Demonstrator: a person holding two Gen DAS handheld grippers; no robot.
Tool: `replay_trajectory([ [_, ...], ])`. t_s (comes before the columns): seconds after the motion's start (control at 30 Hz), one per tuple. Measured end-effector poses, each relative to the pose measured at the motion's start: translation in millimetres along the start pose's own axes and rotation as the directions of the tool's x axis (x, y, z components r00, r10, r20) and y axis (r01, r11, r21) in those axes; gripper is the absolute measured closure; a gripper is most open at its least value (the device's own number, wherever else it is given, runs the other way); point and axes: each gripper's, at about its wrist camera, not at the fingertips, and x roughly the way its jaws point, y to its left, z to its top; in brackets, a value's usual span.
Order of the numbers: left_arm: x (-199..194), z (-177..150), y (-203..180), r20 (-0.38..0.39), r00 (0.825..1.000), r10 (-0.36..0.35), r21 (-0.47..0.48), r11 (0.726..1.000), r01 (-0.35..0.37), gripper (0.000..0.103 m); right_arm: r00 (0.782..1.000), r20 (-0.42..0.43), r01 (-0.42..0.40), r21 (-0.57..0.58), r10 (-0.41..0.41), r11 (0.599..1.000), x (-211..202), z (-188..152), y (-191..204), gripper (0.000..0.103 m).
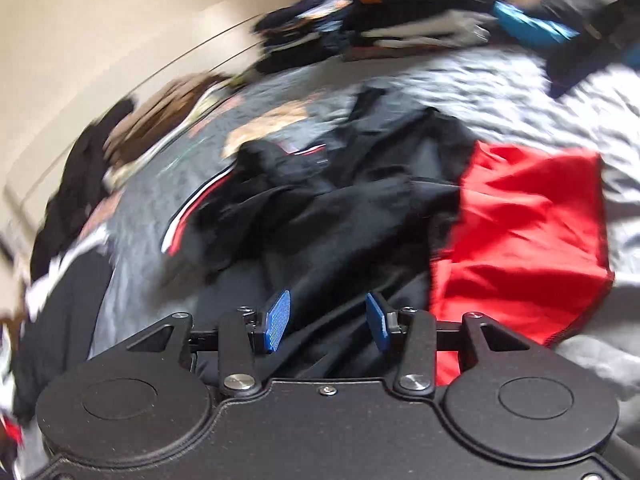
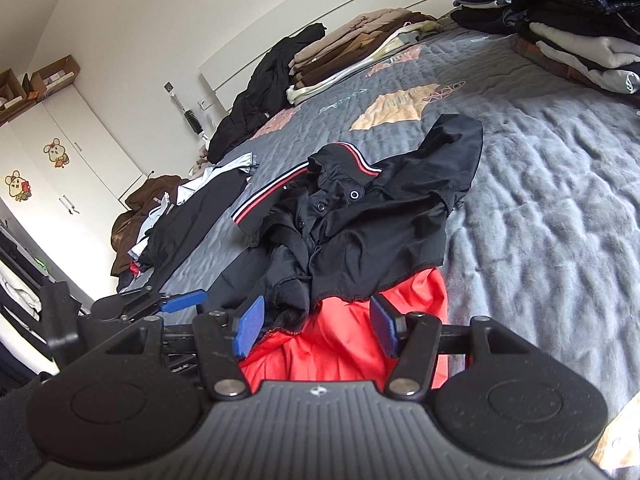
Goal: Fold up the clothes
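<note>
Crumpled in the middle of the bed: black-and-red polo shirt, collar toward the far edge, red part toward the near edge. Looks thin, slick, floppy and light; likely to slide and bunch, so best pinched at a hem or shoulder seam, not mid-panel. Left hand-held gripper spread wide, nothing between the pads, hovering over black cloth. Right hand-held gripper likewise agape above the red part. Left view smeared by blur; sleeves and lower hem buried or cut off, hard to trace. Folded stacks at the far corner.
</note>
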Motion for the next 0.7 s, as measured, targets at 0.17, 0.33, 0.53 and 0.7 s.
replay_trajectory([
  [0.17, 33.4, 4.3, -11.4, -0.019, 1.0, 0.007, 0.012, 1.0, -0.007, 0.069, 1.0, -0.009, 0.014, 0.006, -0.014, 1.0, 3.0, -1.4, -2.2, 0.045],
  [0.33, 17.7, 12.0, 23.0, 0.058, 0.997, -0.058, -0.189, 0.98, 0.068, 0.094, 1.0, -0.009, 0.006, 0.003, -0.006, 1.0, 1.9, -2.6, -1.3, 0.045],
  [0.53, -49.8, 13.7, 71.1, 0.299, 0.907, -0.296, -0.419, 0.814, 0.403, 0.102, 1.0, -0.015, 0.005, 0.007, -0.005, 1.0, 3.0, -3.3, -1.8, 0.045],
  [0.7, -74.0, 11.1, 65.4, 0.265, 0.95, -0.166, -0.439, 0.856, 0.272, 0.101, 1.0, -0.019, 0.012, -0.013, -0.012, 1.0, 3.9, -4.6, 2.6, 0.045],
])
